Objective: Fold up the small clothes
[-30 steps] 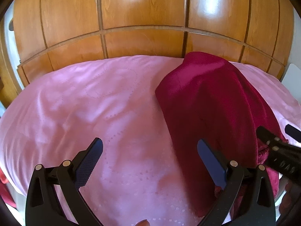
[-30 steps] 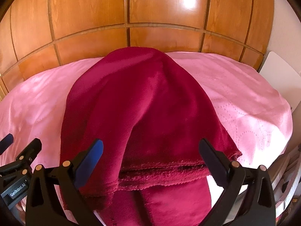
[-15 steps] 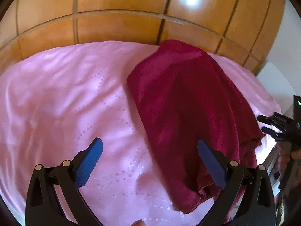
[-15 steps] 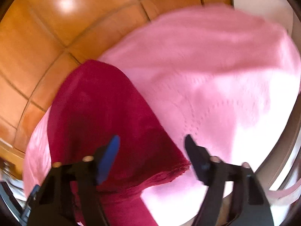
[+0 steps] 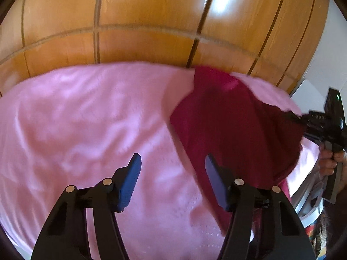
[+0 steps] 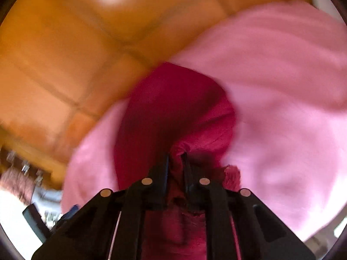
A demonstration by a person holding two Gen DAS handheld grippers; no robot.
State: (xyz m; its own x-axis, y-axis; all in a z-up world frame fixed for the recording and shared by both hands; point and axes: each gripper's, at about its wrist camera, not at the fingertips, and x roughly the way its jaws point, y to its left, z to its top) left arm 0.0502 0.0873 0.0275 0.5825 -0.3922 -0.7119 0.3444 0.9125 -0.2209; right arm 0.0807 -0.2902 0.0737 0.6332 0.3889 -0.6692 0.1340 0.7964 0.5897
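The red cloth (image 5: 234,134) is lying at the right of the frame on the pink bed (image 5: 86,130). A bunched edge is pinched by the right gripper (image 6: 175,166), whose jaws have just been closing. The left gripper (image 5: 171,182), also just closing, is half open over the sheet and nothing is held. If only one side is pulled, the cloth could be dragged askew or could slip out.

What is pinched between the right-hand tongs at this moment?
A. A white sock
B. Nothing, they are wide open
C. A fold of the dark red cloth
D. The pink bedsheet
C: in the right wrist view the right tongs have just been closing and now sit nearly together with a bunched edge of the dark red cloth squeezed between them, above the pink bedsheet.
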